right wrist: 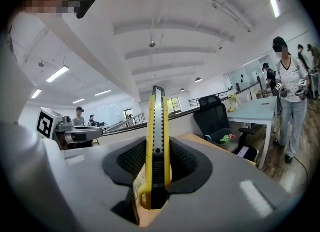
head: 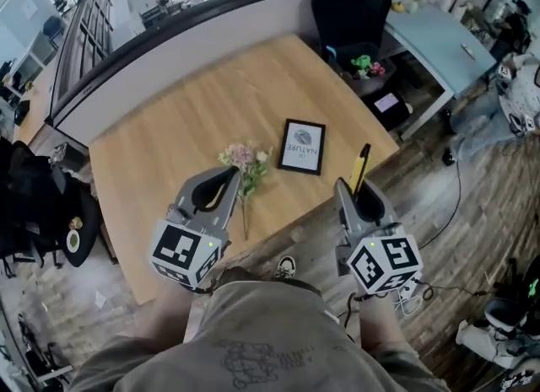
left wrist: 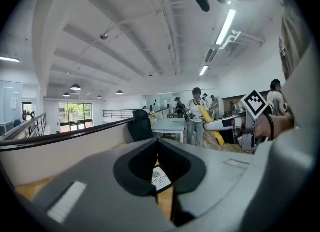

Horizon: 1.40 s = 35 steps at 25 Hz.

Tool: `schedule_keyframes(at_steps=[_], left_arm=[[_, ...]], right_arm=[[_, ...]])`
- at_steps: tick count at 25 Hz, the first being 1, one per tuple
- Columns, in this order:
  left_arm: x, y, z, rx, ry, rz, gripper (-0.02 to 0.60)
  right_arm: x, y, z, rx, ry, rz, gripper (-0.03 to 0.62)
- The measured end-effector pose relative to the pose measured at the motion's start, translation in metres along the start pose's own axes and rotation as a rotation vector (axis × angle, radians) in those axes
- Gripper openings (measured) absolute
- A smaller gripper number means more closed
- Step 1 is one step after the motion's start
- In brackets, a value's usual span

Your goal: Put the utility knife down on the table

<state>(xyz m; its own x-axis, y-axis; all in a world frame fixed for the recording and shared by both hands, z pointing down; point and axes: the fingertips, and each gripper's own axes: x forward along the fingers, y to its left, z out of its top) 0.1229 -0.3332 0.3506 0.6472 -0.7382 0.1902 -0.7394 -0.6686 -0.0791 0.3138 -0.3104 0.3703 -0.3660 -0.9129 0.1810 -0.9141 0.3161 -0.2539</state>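
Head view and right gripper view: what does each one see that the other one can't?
Only the head view shows the framed picture lying flat on the wooden table, and the marker cube on the right gripper. Only the right gripper view shows the ceiling lights and the far windows. Both show the yellow utility knife held in the right claw, the left claw, and the black chair.

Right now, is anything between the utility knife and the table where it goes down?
Nothing visible. The right gripper holds the utility knife at the table's right edge; the picture frame and flowers lie to its left.
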Motion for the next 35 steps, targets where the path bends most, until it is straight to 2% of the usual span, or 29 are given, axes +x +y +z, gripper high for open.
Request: schedule_keyframes(at_steps=[4, 8, 19, 24, 35], left_arm=[[0.000, 0.009, -0.003, -0.006, 0.012, 0.046, -0.002], [-0.004, 0.016, -0.006, -0.004, 0.021, 0.060, -0.002], [0.000, 0.038, -0.040, -0.036, 0.097, 0.008, -0.002], [0.005, 0.043, -0.078, -0.060, 0.188, -0.025, 0.000], [0.015, 0.046, -0.173, -0.126, 0.364, -0.075, -0.002]], right_arm=[[0.013, -0.002, -0.002, 0.001, 0.018, 0.035, 0.133], [0.019, 0.003, -0.007, -0.002, 0.035, 0.047, 0.133], [0.045, 0.017, -0.044, -0.011, 0.154, 0.006, 0.133], [0.071, 0.014, -0.087, -0.045, 0.261, -0.015, 0.133], [0.112, 0.003, -0.221, -0.042, 0.568, -0.043, 0.133]])
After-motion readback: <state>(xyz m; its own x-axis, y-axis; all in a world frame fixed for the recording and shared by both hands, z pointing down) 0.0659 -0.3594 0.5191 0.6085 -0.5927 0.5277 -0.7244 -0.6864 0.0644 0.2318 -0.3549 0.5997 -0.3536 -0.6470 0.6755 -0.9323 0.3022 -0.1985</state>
